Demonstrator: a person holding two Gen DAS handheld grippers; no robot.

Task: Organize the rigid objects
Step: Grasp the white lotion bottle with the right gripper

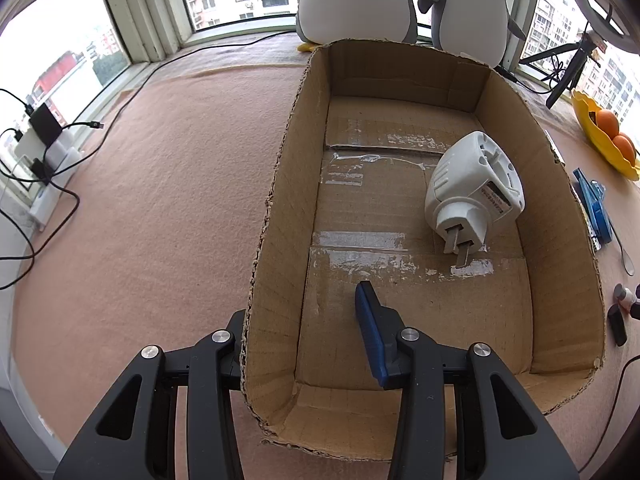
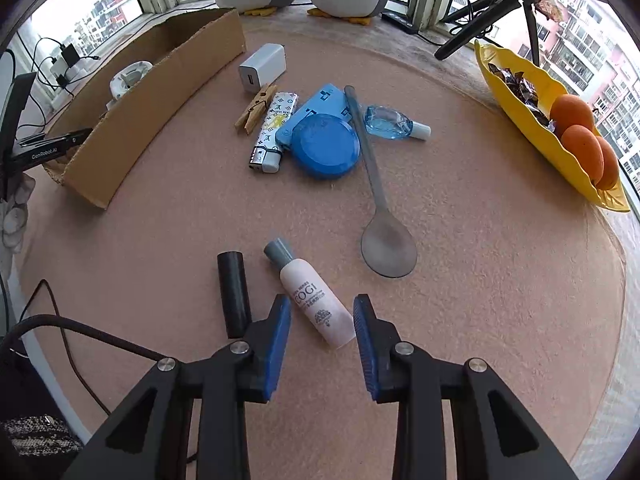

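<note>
An open cardboard box (image 1: 280,208) lies on the pink mat; a white plug adapter (image 1: 472,184) rests inside it. My left gripper (image 1: 304,320) straddles the box's left wall, one finger outside, one blue-padded finger inside; whether it grips the wall is unclear. In the right wrist view, my right gripper (image 2: 322,332) is open around the lower end of a pink bottle (image 2: 316,300) with a grey cap. A black cylinder (image 2: 234,294) lies just left of it. Farther off lie a grey spoon (image 2: 384,236), a blue round case (image 2: 324,144), a lighter (image 2: 274,132), a clothespin (image 2: 254,108), a white charger (image 2: 264,66) and a small blue bottle (image 2: 392,122).
A yellow dish (image 2: 520,92) with oranges sits at the right edge. Two plush penguins (image 1: 360,0) stand behind the box by the window. A tripod (image 2: 488,8) stands at the back right. Cables and chargers (image 1: 44,148) lie at the left. A cable (image 2: 80,332) runs near my right gripper.
</note>
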